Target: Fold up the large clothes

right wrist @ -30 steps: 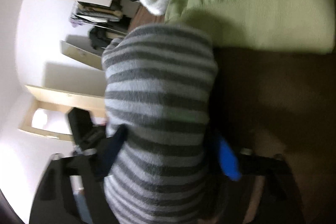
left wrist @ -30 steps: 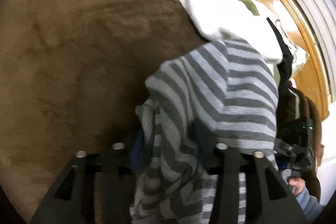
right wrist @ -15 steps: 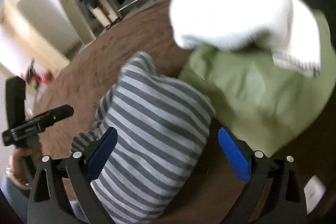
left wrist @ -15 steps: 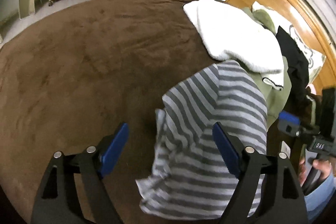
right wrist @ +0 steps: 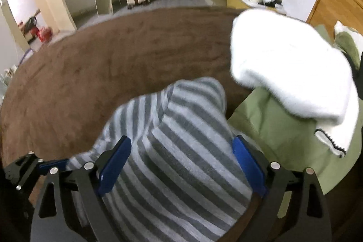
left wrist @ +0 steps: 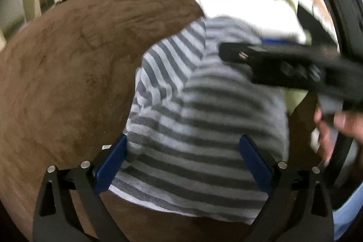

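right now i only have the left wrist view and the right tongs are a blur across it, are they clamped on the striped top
Observer: No. In the right wrist view the right tongs stand wide, one pad on either side of the striped top, not pressing on it.
Operator: whats right of the top, i just see a pale sliver
Observer: A green garment spread out beside the striped top.
Operator: and the white thing
Observer: The white fluffy piece lies over the far part of the green garment.

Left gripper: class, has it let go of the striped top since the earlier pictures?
Yes. The left gripper is opening, pads clear of the striped top lying on the brown blanket.
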